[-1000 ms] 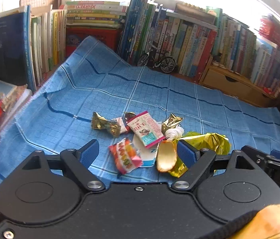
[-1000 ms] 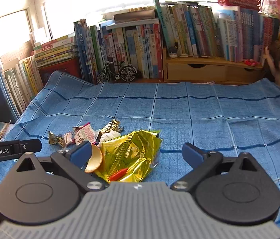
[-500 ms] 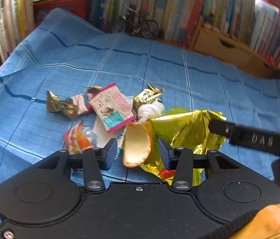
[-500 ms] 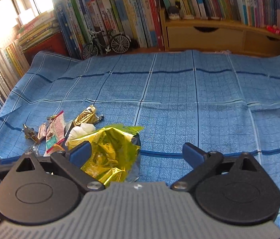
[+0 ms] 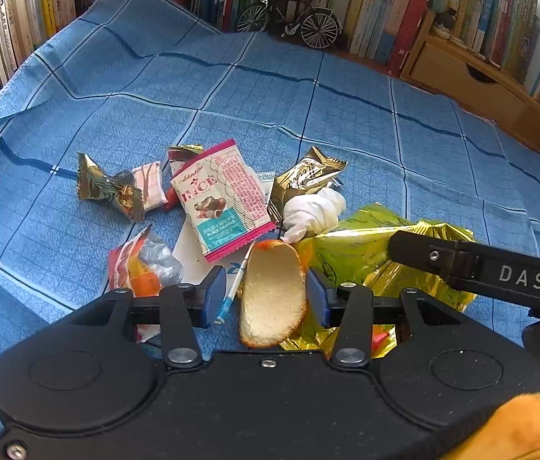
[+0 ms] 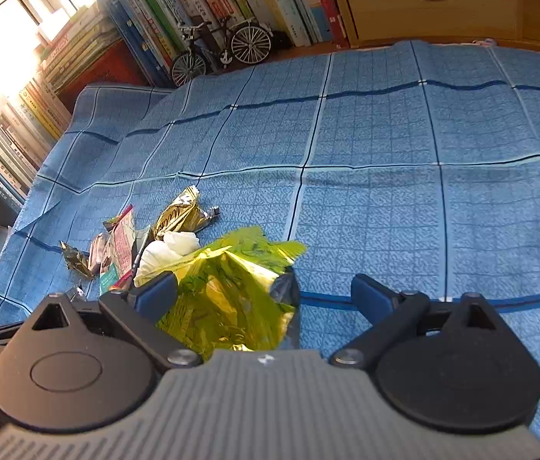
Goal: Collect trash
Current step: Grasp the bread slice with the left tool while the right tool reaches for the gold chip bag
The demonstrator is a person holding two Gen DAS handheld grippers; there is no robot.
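Your left gripper (image 5: 266, 299) brackets the curved orange peel (image 5: 273, 294), pad contact unclear; your right gripper (image 6: 262, 295) gapes over the crinkled yellow-green foil bag (image 6: 231, 291); nothing's collected yet.

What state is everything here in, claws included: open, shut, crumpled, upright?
Left claw: half closed around the peel, not squeezing it.
Right claw: wide open over the bag.
Peel: lying on the cloth.
Bag: crumpled.
Tissue: wadded.
Bicycle: upright.
Drawer: shut.
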